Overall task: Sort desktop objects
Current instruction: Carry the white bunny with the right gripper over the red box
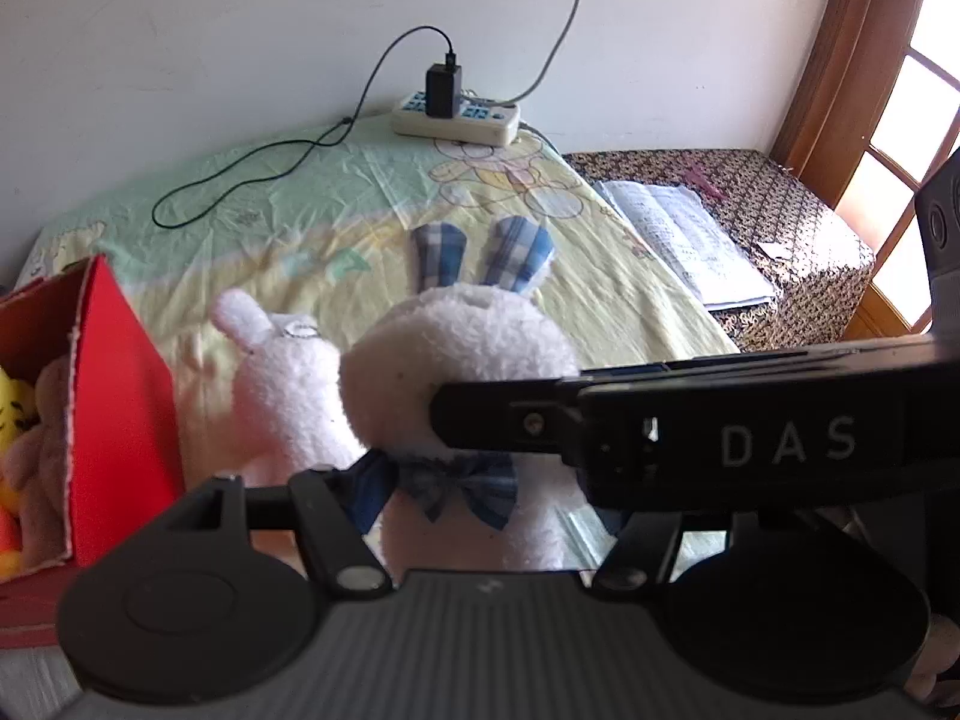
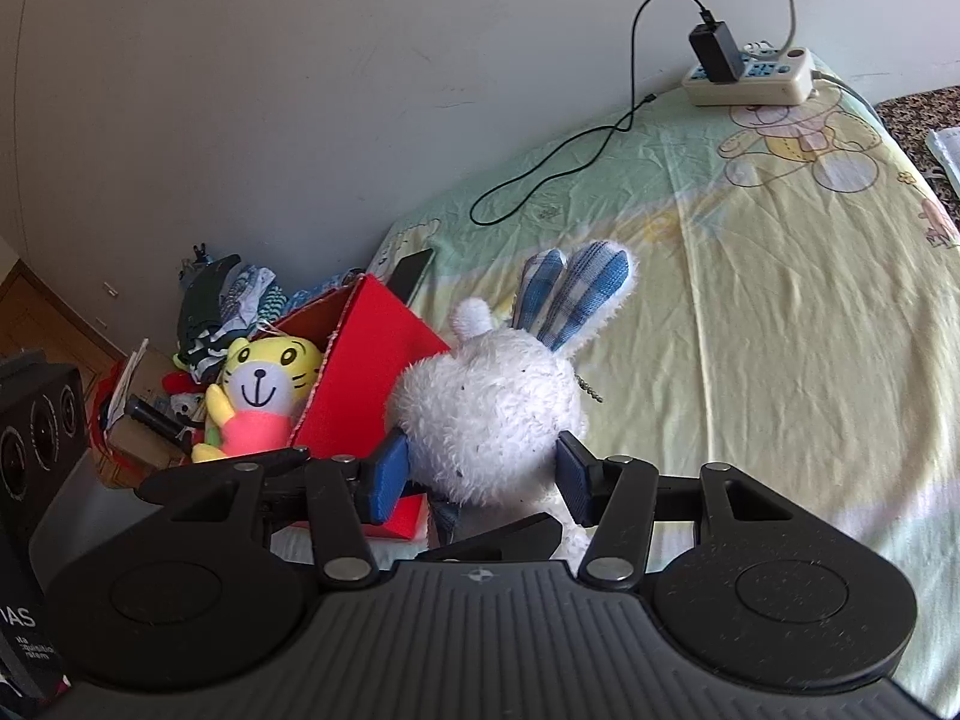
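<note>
A white plush rabbit [image 2: 492,414] with blue checked ears and a blue bow lies on the cartoon bedsheet [image 2: 780,276]. My right gripper [image 2: 480,474] is shut on the rabbit's head, one blue pad [image 2: 390,474] on each side. In the left wrist view the rabbit [image 1: 456,354] is straight ahead, with the right gripper's black finger [image 1: 498,420] across it. My left gripper [image 1: 480,504] sits around the rabbit's body at the bow; its fingertips are hidden. A red box [image 2: 372,360] to the left holds a yellow tiger plush [image 2: 264,384].
A power strip [image 2: 750,75] with a black charger and looping cable lies by the wall. A phone [image 2: 411,276] lies behind the red box [image 1: 120,396]. An open book [image 1: 684,240] rests on a patterned bench to the right. Clutter sits on the floor at left.
</note>
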`<state>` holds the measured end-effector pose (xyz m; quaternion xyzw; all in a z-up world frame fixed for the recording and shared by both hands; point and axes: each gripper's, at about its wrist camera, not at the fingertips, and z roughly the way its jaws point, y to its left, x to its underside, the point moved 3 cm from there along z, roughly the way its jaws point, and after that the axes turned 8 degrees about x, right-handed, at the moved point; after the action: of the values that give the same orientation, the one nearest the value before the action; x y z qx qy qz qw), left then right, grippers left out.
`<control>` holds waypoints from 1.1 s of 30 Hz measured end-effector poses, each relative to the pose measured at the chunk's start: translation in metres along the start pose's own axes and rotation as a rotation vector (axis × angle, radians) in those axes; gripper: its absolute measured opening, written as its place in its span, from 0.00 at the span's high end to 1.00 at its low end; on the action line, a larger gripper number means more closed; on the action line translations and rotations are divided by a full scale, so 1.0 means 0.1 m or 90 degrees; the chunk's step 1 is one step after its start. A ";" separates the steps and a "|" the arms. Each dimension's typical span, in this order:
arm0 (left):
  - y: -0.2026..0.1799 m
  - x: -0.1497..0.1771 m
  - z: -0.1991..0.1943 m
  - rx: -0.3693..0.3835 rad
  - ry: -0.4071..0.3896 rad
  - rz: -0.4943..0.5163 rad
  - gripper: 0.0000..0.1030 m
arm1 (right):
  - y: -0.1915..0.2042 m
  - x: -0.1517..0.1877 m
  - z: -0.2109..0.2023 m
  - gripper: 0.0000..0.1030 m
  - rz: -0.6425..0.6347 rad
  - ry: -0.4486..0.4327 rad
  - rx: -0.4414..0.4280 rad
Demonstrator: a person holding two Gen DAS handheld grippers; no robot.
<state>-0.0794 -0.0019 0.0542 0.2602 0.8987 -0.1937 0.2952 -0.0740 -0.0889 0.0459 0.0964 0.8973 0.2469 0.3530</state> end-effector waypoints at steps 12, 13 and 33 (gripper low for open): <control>0.65 -0.16 -0.91 -0.047 -0.117 -0.001 0.35 | 0.95 -0.21 0.13 0.47 -0.051 -0.065 -0.076; 0.74 -0.16 -0.98 -0.055 -0.122 0.000 0.35 | 1.05 -0.22 0.19 0.47 -0.059 -0.068 -0.082; 2.18 0.33 -1.02 -0.072 -0.049 -0.035 0.35 | 1.91 0.00 1.37 0.47 -0.166 0.009 -0.075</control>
<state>-0.0192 0.2329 0.0677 0.2107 0.9030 -0.1607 0.3382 0.0194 0.1269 0.0579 -0.0439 0.8885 0.2522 0.3807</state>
